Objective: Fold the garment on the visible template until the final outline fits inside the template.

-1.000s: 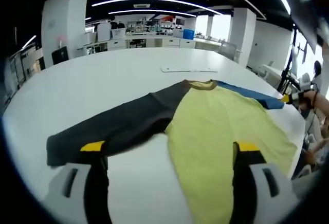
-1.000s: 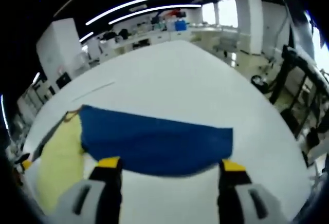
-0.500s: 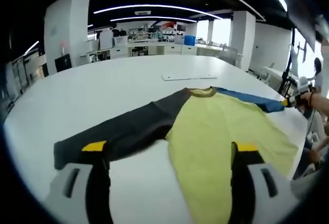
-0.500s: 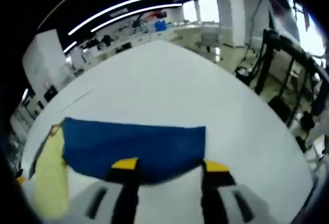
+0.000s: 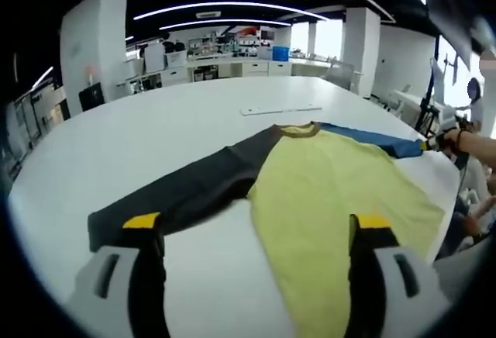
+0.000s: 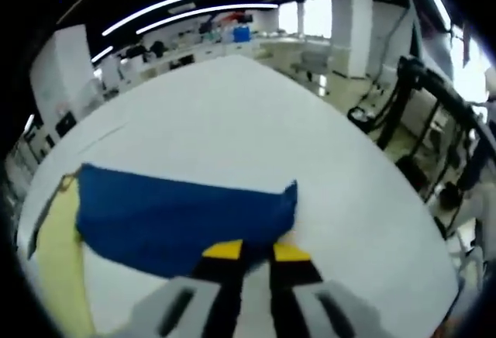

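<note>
Since a second ago the right gripper has narrowed its jaws onto the blue sleeve cuff. The left gripper hovers wide open near the garment, which lies spread flat on the white table; folding looks barely begun.

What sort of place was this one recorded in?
Probably an open-plan lab or workshop. A big white table holds the shirt; beyond it stand benches with bins and gear, white pillars and strip ceiling lights.
</note>
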{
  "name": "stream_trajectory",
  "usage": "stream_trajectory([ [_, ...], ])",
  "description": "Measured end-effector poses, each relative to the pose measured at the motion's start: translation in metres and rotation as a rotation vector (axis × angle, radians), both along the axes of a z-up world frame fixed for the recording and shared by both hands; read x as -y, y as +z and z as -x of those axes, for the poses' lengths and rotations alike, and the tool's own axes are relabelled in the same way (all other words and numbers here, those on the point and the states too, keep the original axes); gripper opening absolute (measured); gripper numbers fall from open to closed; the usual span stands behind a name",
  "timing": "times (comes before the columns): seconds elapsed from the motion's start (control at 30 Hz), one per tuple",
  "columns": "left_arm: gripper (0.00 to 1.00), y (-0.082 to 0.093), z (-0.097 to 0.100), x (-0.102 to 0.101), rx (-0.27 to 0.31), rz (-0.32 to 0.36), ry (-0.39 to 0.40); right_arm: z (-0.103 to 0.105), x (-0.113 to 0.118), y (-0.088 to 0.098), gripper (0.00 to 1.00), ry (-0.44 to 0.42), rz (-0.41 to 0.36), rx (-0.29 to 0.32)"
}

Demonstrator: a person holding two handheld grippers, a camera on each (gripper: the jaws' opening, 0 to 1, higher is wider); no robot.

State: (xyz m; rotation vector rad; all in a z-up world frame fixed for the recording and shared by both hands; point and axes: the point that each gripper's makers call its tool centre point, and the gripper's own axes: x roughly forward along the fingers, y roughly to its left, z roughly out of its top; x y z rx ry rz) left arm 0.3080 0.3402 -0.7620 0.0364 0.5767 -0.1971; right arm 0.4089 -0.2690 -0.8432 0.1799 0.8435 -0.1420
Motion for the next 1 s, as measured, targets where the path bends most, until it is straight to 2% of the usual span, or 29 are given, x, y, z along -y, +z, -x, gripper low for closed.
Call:
stream_trajectory([
  [0.13, 0.98, -0.002, 0.008, 0.000, -0.013, -0.008, -0.002, -0.006, 0.003, -0.001, 0.01, 0.013, -0.007, -0.009],
  [0.27, 0.99, -0.001, 0.013, 0.000, -0.009, 0.001, -0.001, -0.010, 0.002, 0.005, 0.00, 0.033, -0.007, -0.007],
  [0.33, 0.99, -0.003, 0.014, 0.000, -0.015, 0.001, 0.002, -0.005, -0.009, 0.015, 0.00, 0.044, 0.009, -0.005],
  [0.47, 0.99, -0.005, 0.021, 0.001, -0.024, -0.013, -0.021, -0.012, -0.008, 0.021, 0.00, 0.050, 0.005, 0.006],
  [0.6, 0.99, -0.003, 0.024, -0.001, -0.014, 0.009, -0.013, -0.021, -0.006, 0.026, 0.00, 0.066, 0.013, 0.006],
  [0.93, 0.99, -0.004, 0.031, 0.000, -0.025, 0.022, -0.016, -0.037, -0.026, 0.042, 0.00, 0.121, 0.021, 0.016],
  [1.0, 0.99, -0.005, 0.033, 0.003, -0.038, 0.058, -0.016, -0.043, -0.031, 0.044, 0.00, 0.132, 0.021, 0.016],
])
